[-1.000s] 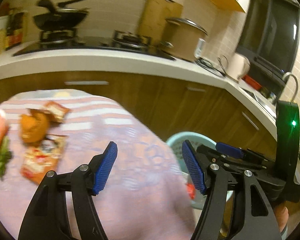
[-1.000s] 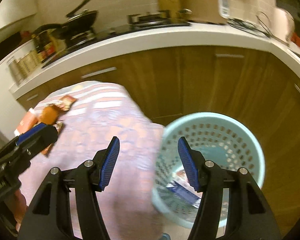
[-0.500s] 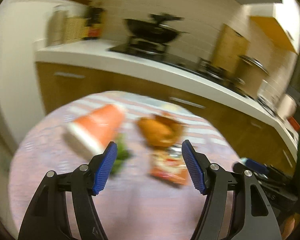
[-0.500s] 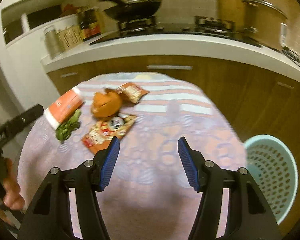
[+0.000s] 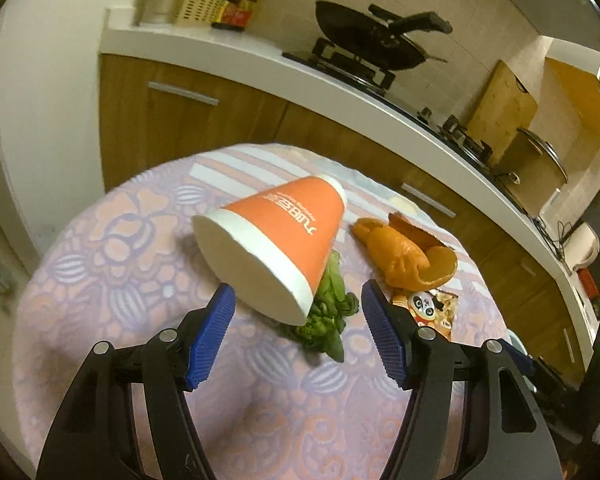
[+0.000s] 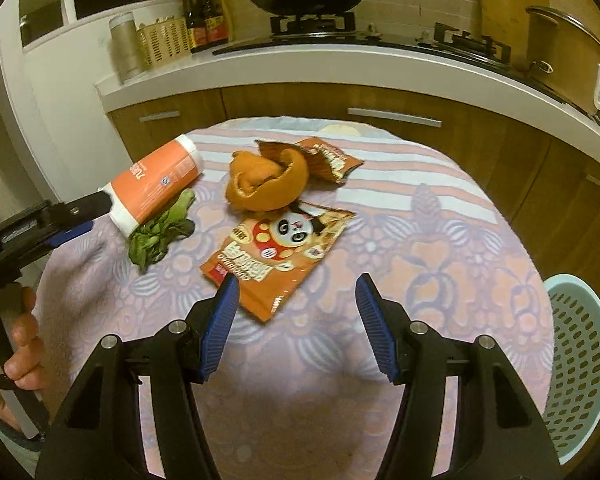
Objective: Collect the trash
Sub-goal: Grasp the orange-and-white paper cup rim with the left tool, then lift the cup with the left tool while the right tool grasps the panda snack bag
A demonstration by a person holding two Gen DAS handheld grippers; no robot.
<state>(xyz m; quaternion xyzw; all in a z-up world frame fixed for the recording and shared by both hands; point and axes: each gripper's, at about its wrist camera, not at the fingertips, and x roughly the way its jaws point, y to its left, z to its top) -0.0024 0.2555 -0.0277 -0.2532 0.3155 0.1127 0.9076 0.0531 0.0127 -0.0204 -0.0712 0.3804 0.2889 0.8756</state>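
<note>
An orange paper cup (image 5: 276,240) lies on its side on the round table, its open mouth toward my left gripper (image 5: 296,336), which is open just short of the rim. It also shows in the right wrist view (image 6: 152,188). A green leaf (image 5: 324,316) lies under the cup. Orange peel (image 6: 266,180), a panda snack wrapper (image 6: 276,252) and a small torn wrapper (image 6: 324,158) lie mid-table. My right gripper (image 6: 294,328) is open and empty, just short of the panda wrapper.
A teal perforated trash basket (image 6: 580,364) stands on the floor at the table's right. The table has a pink patterned cloth (image 6: 420,260). Behind it runs a kitchen counter (image 6: 340,68) with a wok, stove, bottles and a pot.
Both grippers swung left from the trash basket to the table. My left gripper moved in close to the cup's mouth; my right gripper now faces the panda wrapper.
</note>
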